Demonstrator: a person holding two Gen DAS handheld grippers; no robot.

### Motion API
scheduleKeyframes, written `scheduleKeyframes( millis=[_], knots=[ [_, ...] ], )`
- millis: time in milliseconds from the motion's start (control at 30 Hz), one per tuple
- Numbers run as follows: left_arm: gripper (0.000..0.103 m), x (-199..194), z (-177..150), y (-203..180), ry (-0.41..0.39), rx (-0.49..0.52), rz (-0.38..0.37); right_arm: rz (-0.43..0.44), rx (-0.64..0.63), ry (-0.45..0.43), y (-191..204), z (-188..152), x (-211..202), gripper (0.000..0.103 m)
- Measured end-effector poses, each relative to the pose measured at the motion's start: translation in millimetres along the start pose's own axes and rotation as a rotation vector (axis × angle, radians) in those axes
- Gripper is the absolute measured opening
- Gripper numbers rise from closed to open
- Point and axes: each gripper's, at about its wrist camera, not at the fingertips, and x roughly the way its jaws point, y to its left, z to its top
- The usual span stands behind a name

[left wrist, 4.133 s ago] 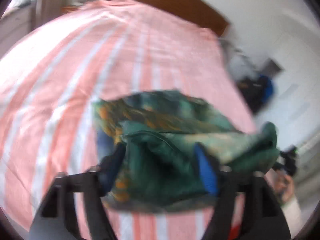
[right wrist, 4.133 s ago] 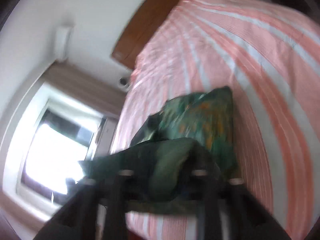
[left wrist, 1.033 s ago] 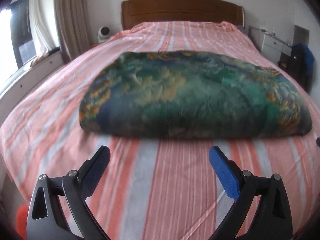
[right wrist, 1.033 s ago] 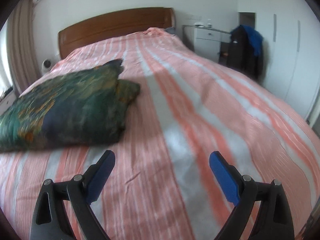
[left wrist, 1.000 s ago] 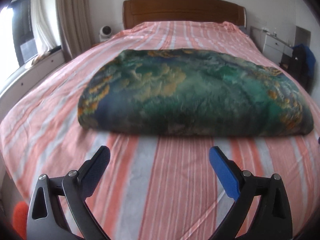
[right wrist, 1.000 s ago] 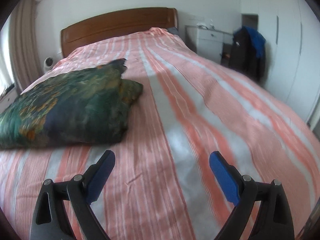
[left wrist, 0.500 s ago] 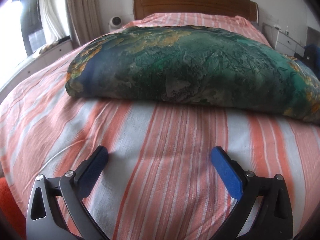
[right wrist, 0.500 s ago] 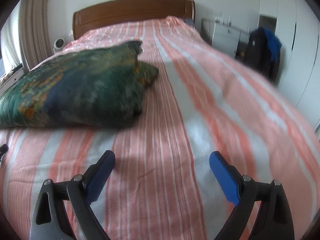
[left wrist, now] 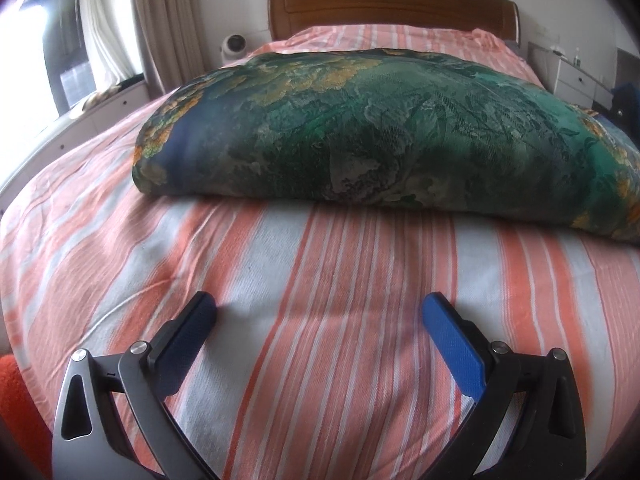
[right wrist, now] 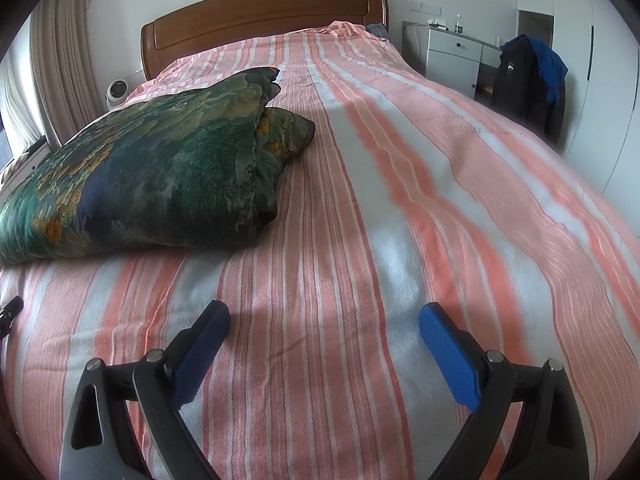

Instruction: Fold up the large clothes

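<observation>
Grippers sit lower and closer to the bedsheet [left wrist: 328, 280] than half a second ago. Your left gripper [left wrist: 320, 312] has its jaws spread wide, holding nothing, facing the near fold of the green patterned garment [left wrist: 360, 128], which lies folded across the bed. Your right gripper [right wrist: 324, 320] is equally wide and empty; the garment's stacked right end [right wrist: 160, 168] lies to its left. Release looks finished; another fold likely remains.

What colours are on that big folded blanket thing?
Folded cloth: dark green and blue with orange-yellow patches; clearest in the left wrist view.
</observation>
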Motion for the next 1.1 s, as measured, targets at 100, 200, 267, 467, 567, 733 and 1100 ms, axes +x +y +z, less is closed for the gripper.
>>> scheduleKeyframes(
  millis=[100, 200, 267, 467, 567, 733, 1100],
  knots=[
    [0.103, 0.0, 0.0, 0.0, -0.001, 0.0, 0.0, 0.0, -0.001, 0.0, 0.3, -0.5, 0.2, 0.095],
    [0.103, 0.1, 0.1, 0.7, -0.001, 0.0, 0.001, -0.001, -0.002, 0.0, 0.5, -0.4, 0.8, 0.096],
    [0.103, -0.1, 0.0, 0.8, -0.001, 0.0, 0.0, -0.003, -0.004, -0.002, 0.6, -0.6, 0.9, 0.096],
    [0.103, -0.1, -0.9, 1.1, -0.003, -0.004, -0.004, -0.015, -0.014, -0.006, 4.1, -3.0, 2.1, 0.097],
    [0.103, -0.5, -2.0, 2.5, -0.006, -0.007, -0.009, -0.013, -0.014, -0.006, 4.5, -3.7, 2.4, 0.098],
    [0.103, -1.1, -1.4, 4.1, 0.002, -0.004, -0.011, -0.008, -0.01, -0.006, 3.8, -3.6, 3.6, 0.099],
    [0.102, -60.4, 47.6, 15.2, -0.008, 0.045, -0.245, -0.039, -0.025, -0.019, 9.6, -7.8, 2.9, 0.1]
  ],
)
